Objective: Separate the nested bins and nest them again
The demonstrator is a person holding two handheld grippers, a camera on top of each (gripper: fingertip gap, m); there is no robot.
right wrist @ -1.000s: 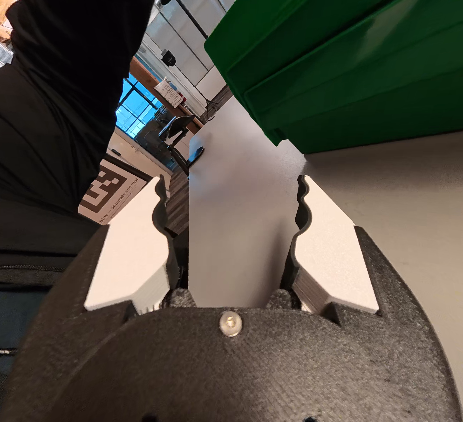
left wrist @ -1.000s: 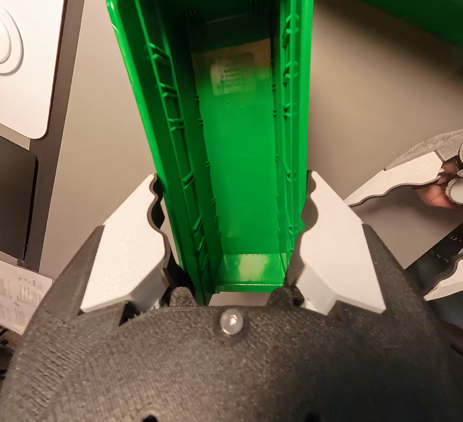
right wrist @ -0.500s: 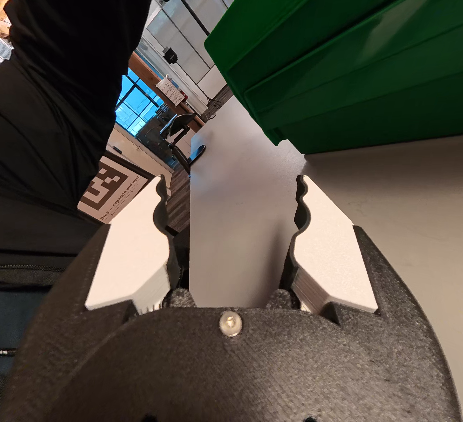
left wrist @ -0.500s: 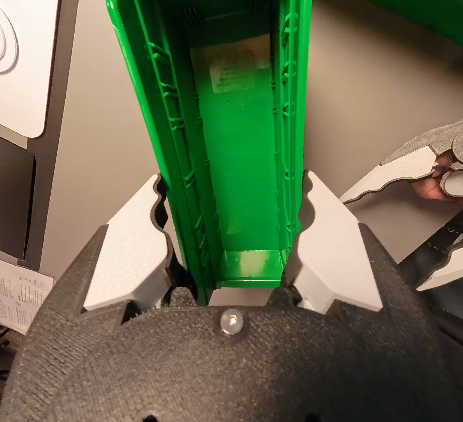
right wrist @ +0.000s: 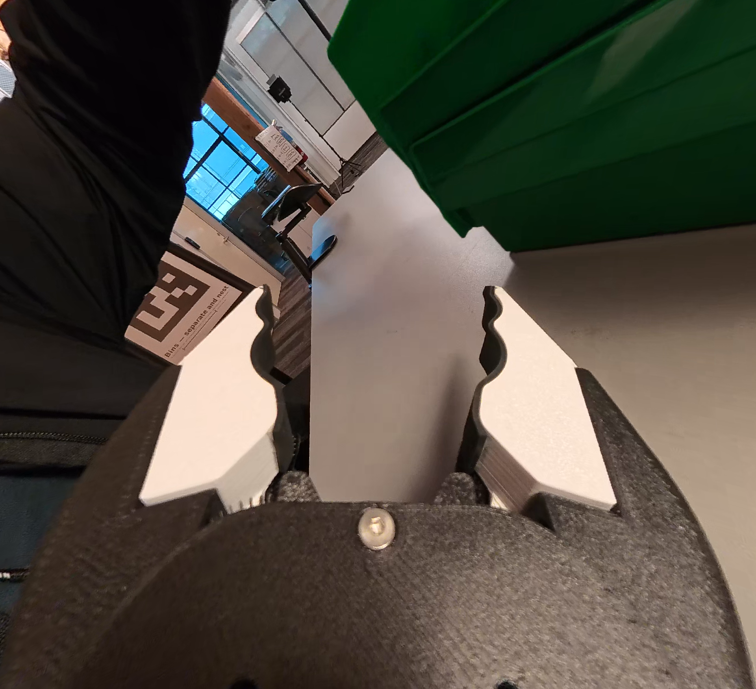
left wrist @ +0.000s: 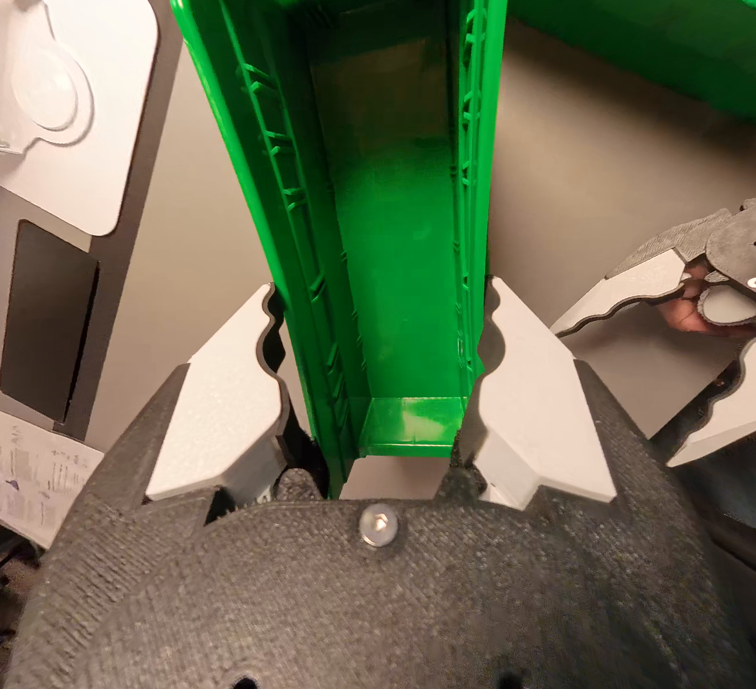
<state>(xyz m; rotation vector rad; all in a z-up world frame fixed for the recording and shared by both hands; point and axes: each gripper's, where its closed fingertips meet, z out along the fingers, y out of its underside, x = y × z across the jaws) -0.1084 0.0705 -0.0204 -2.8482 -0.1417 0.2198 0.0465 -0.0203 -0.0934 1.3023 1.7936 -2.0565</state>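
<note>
In the left wrist view a narrow green bin [left wrist: 392,260] runs lengthways between the fingers of my left gripper [left wrist: 380,289]. Both pads press on the bin's long side walls, so the gripper is shut on it. A wider stack of green bins [left wrist: 654,15] lies at the upper right on the grey table [left wrist: 184,219]. My right gripper [right wrist: 376,293] is open and empty, low over the table's edge, with the nested green bins [right wrist: 572,96] ahead and to its right. It also shows in the left wrist view [left wrist: 654,362], to the right of the narrow bin, with its jaws apart.
A white blister card [left wrist: 61,96], a black panel [left wrist: 49,321] and a printed sheet [left wrist: 41,477] lie at the left. A person in black [right wrist: 102,96] stands left of the table's edge [right wrist: 313,342], by a marker sheet [right wrist: 180,317].
My left fingers have closed inward onto the narrow bin's walls, and the view over it has shifted a little. The right gripper has stayed open and almost still.
</note>
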